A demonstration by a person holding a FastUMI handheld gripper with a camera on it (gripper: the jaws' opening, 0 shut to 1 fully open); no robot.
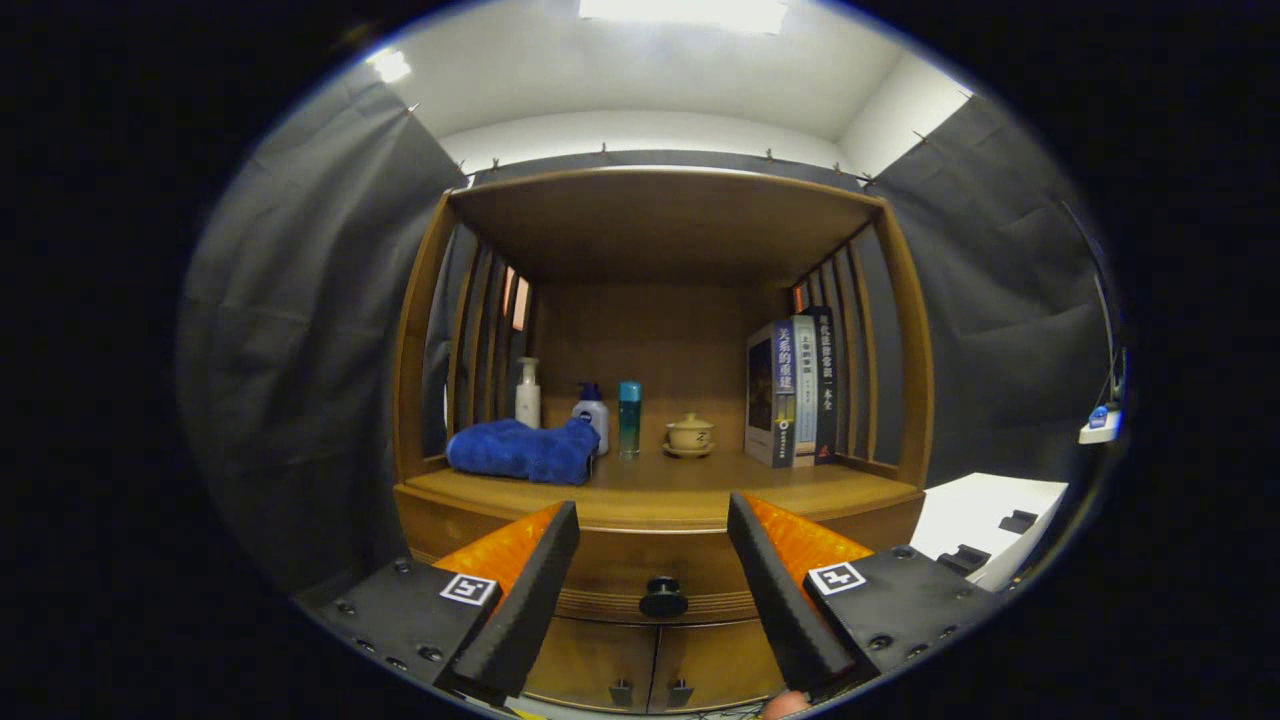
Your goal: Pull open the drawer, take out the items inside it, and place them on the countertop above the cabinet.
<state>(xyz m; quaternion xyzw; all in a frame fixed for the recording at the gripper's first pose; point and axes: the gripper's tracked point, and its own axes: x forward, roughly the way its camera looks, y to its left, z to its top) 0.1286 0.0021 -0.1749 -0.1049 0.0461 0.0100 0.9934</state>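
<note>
A wooden cabinet (660, 340) stands ahead, its open shelf framed by slatted sides, and the countertop (690, 490) runs across the near edge of that shelf. On it, from left to right, lie a blue towel (522, 452), a white pump bottle (528, 393) behind it, a second pump bottle (592, 412), a teal bottle (629, 418), a small lidded cup (690, 435) on a saucer, and a row of upright books (795, 388) at the far right.

Below the countertop is the drawer (650, 575), closed flush with the cabinet front, so nothing inside it can be seen. Its dark round knob (663, 597) sits at the middle of the drawer face, above two small door pulls (650, 692) lower down.

The gripper (655, 570) is held in front of the drawer with its fingers spread wide and nothing between them but air; the knob lies beyond them, roughly centred in the gap.

The knob looks small and rounded, so I'd guess the fingers could slide off it if they close off-centre or too shallow. A pull that isn't straight out might jam the drawer. With the countertop crowded on the left, items set down carelessly could knock a bottle over.
</note>
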